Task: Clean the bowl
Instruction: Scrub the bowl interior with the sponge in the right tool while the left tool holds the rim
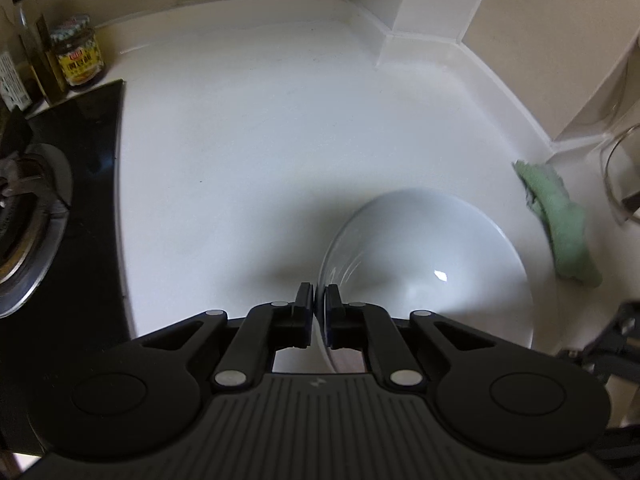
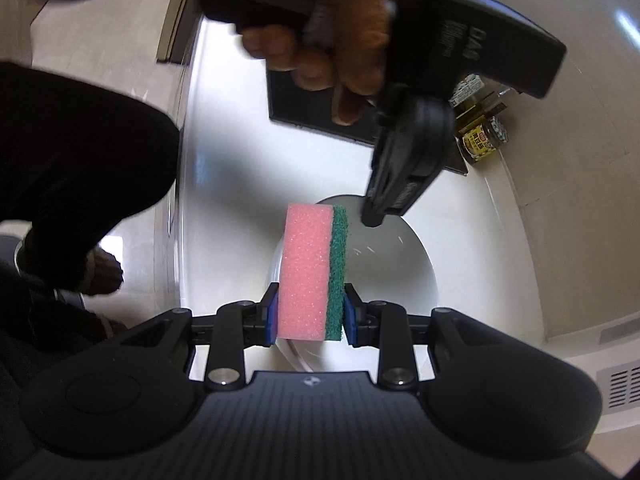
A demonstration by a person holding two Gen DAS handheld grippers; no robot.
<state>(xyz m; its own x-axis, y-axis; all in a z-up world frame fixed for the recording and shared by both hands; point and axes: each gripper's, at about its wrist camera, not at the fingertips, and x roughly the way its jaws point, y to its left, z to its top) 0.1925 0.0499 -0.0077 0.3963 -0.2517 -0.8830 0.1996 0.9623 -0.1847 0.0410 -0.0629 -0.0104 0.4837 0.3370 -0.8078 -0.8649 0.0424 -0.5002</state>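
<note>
A white bowl (image 1: 432,256) rests on the white counter (image 1: 240,140). My left gripper (image 1: 319,298) is shut on the bowl's left rim, one pad inside and one outside. In the right wrist view the same bowl (image 2: 396,276) lies ahead, and a hand (image 2: 352,40) holds the left gripper (image 2: 372,218) on its far rim. My right gripper (image 2: 311,292) is shut on a pink sponge with a green scouring side (image 2: 308,268), held upright just above the bowl's near edge. A blurred green strip (image 1: 560,224) to the right of the bowl looks like that sponge.
A black glass hob (image 1: 88,152) with a gas burner (image 1: 24,208) borders the counter on the left. A jar (image 1: 78,56) and an oil bottle (image 1: 36,52) stand behind it. A glass vessel (image 1: 616,168) sits at the right. A person's dark-clothed leg (image 2: 80,160) is by the counter's edge.
</note>
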